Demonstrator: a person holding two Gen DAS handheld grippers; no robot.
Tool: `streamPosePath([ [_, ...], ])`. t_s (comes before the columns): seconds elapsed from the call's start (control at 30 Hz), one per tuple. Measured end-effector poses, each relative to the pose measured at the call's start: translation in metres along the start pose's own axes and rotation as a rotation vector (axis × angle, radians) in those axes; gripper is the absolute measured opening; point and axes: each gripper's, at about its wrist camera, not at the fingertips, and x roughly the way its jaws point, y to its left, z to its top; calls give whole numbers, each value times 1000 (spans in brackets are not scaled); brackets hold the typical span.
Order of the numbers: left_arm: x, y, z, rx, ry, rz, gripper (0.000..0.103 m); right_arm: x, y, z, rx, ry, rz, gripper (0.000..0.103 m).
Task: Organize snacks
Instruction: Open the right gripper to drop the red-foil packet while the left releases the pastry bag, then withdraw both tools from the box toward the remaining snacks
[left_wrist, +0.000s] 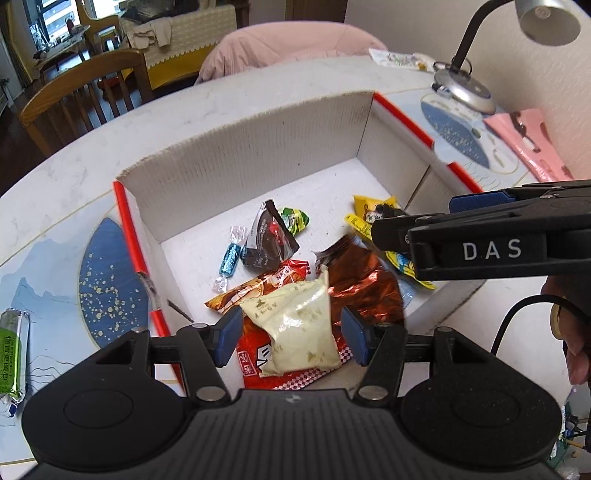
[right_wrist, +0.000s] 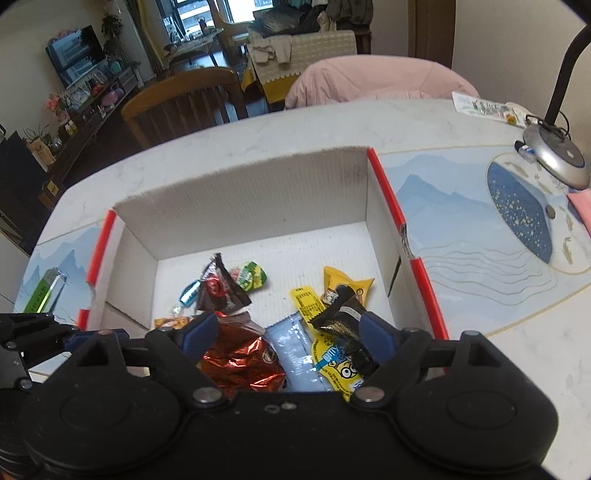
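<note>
Left wrist view: the left gripper hovers parted over a cream packet lying loose in the white cardboard box, apparently just released. Right wrist view: the right gripper gapes wide, empty, above more gathered snacks.

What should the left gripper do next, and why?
Probably lift clear and go for the green snack bar, which lies on the table left of the cardboard box. The left gripper is open above the cream packet, whose sides its pads do not press; the other snacks in view are already inside.
</note>
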Motion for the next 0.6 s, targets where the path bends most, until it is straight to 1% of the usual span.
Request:
streamPosePath([
  [0.27,-36,14,-11,-21,-70,-15,58,-31,19,1,-14,-56,37,89],
  [0.6,-79,45,-33,-52,-157,-4,59,-56,54,-3,-46,-105,79,92],
])
